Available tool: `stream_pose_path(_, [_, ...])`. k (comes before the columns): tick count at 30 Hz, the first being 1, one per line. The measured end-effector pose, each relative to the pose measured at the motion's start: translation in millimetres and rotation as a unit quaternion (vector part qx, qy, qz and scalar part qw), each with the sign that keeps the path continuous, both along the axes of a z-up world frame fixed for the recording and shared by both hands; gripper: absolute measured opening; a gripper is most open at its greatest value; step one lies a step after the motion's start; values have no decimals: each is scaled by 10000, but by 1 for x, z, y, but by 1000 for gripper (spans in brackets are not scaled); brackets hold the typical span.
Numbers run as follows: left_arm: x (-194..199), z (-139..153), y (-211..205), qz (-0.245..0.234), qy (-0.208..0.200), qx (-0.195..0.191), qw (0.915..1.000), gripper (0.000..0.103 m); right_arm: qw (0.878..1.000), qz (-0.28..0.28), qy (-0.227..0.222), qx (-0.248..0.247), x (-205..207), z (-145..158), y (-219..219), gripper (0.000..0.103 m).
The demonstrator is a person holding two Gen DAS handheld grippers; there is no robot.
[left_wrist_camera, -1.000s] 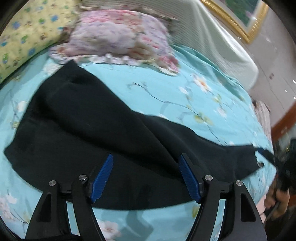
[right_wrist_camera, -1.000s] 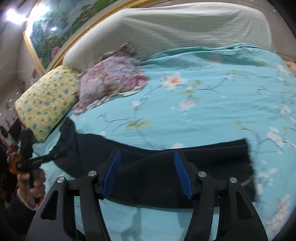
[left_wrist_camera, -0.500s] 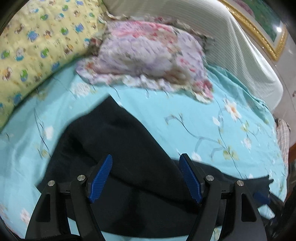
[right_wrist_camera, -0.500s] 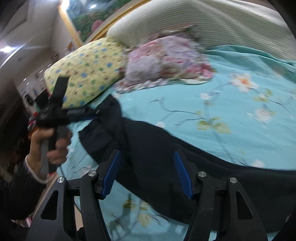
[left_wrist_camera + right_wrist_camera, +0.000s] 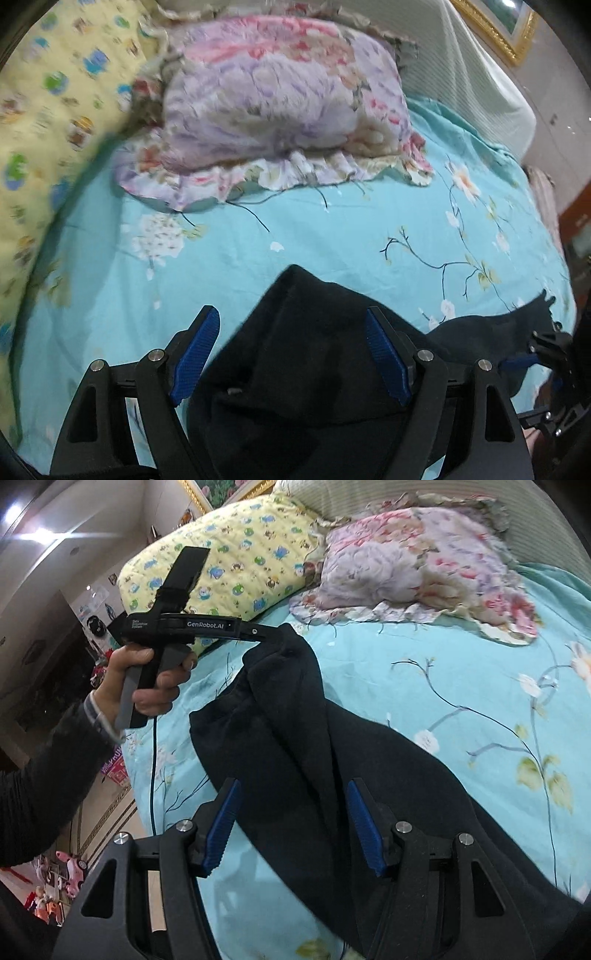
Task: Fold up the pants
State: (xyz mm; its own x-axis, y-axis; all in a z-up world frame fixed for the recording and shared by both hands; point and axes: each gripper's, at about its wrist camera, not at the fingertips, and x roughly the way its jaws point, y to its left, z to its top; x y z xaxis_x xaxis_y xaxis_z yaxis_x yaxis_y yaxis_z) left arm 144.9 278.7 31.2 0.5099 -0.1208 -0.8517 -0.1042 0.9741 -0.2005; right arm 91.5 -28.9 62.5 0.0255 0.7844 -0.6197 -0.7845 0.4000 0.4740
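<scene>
Pants: black soft fabric pants lie bunched on the turquoise flowered bedsheet, one end raised.
Change: a second ago the cloth lay spread long and flat; now its far end is lifted and carried toward the near end.
Left gripper: seen from the right wrist view, its tips look pinched on the raised pants edge.
Right gripper: blue pads spread apart, fabric lying between them, ungripped.
Meaning: the lengthwise fold appears underway, not yet laid down.
Background: pink floral frilled pillow sits well beyond.
</scene>
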Motion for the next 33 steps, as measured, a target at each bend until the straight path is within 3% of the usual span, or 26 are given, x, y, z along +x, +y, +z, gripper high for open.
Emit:
stream_pose_path(6, [17, -26, 11, -350, 213, -606, 9973, 80, 9988, 215, 121, -424, 18, -15, 40, 61])
stream_pose_path(8, [18, -30, 8, -523, 224, -676, 9961, 77, 9983, 238, 232, -484, 22, -21, 46, 55])
stream_pose_path(10, [18, -34, 2, -644, 232, -629, 9957, 73, 9977, 292, 289, -544, 23, -26, 52, 37])
stream_pose_path(11, [17, -34, 0, -679, 210, -591, 9957, 65, 9974, 302, 299, -585, 23, -28, 54, 32])
stream_pose_path(12, [15, -34, -2, -715, 168, -562, 9957, 48, 9970, 301, 309, -639, 23, -31, 56, 21])
stream_pose_path(13, [13, -32, -3, -736, 114, -558, 9957, 40, 9969, 310, 308, -659, 22, -33, 57, 10])
stream_pose_path(14, [9, -30, -3, -727, 51, -558, 9958, 31, 9969, 304, 298, -660, 21, -34, 57, 8])
stream_pose_path(20, [-17, -10, -5, -594, -361, -488, 9964, 15, 9984, 230, 82, -505, 13, -22, 54, 7])
stream_pose_path(26, [-62, 13, -5, -407, -1008, -421, 9932, 14, 9980, 243, -460, -355, -12, 3, 51, 6])
stream_pose_path(33, [-116, 13, 3, 222, -1621, -392, 9857, 12, 9919, 505, -1088, -413, -58, 3, 59, 6])
